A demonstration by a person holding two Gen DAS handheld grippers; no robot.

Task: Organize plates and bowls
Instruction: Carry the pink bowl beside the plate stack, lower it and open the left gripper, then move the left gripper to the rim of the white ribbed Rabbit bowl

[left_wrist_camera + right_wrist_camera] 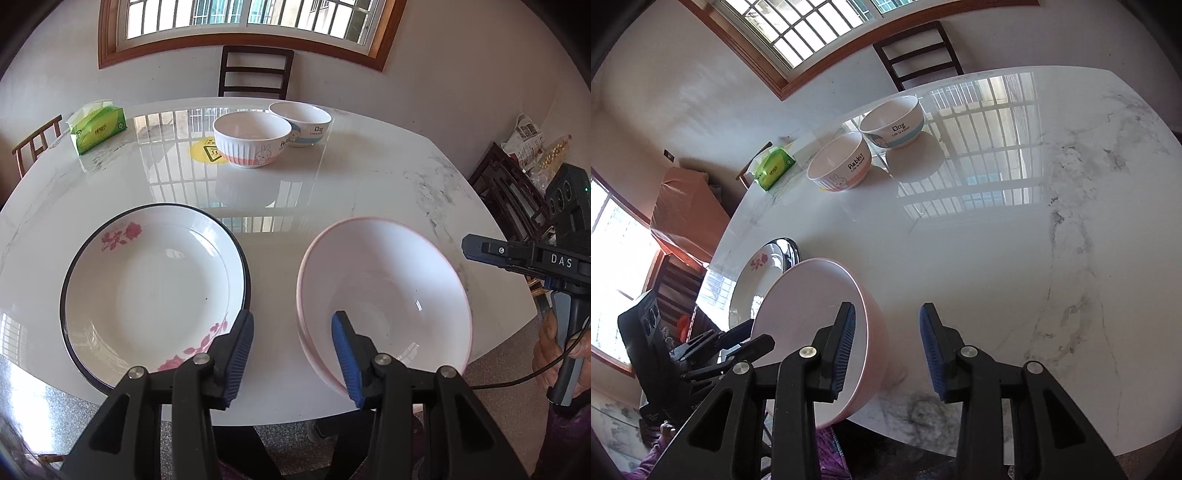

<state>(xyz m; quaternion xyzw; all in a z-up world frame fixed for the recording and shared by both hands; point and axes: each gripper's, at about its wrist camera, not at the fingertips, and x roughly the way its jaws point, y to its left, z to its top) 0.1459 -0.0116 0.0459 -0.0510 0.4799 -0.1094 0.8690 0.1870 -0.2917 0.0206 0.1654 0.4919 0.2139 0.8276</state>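
Note:
A white plate (147, 288) with pink flowers and a black rim lies at the near left of the marble table (369, 184). Beside it on the right is a wide pink bowl (384, 295) (809, 314), tilted and reaching past the table's front edge. My left gripper (293, 350) (735, 341) is open over the gap between the two, with the bowl's left rim between its pads and untouched. My right gripper (888, 339) (469, 249) is open at the bowl's right side, its wall between the pads without contact. Far back stand a Rabbit bowl (251, 144) (838, 168) and a Dog bowl (301, 123) (892, 122).
A green tissue pack (98, 125) (774, 166) lies at the far left of the table, and a yellow sticker (205, 149) shows beside the Rabbit bowl. Dark chairs (255, 72) stand behind the table and at its sides. A person's hand (554, 350) holds the right gripper's handle.

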